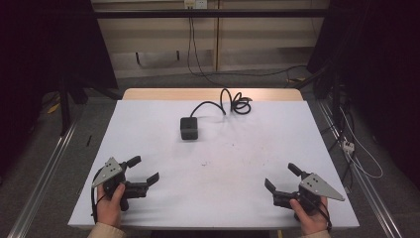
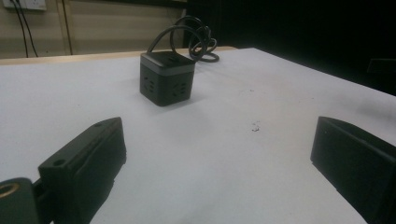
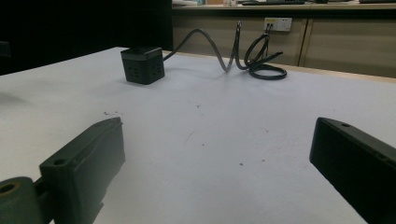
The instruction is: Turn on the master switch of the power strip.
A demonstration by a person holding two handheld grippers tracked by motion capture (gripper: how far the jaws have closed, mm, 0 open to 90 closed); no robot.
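A black cube-shaped power socket [image 1: 188,127] stands on the white table [image 1: 213,193], toward the back centre; its black cable [image 1: 233,101] coils behind it. The left gripper view has the cube [image 2: 166,77] ahead of its jaws, and the right gripper view has it [image 3: 142,64] far off to the left with the cable [image 3: 254,58] looping beside it. My left gripper [image 1: 146,169] rests open near the front left corner, held by a hand. My right gripper [image 1: 281,177] rests open near the front right corner. Nothing lies between either pair of jaws.
Small dark specks [image 1: 204,163] mark the table's middle. A wooden strip [image 1: 213,93] edges the table's far side. Cables run over the floor [image 1: 356,148] at the right, and metal rails flank the table. A wall socket [image 3: 277,23] sits on the back wall.
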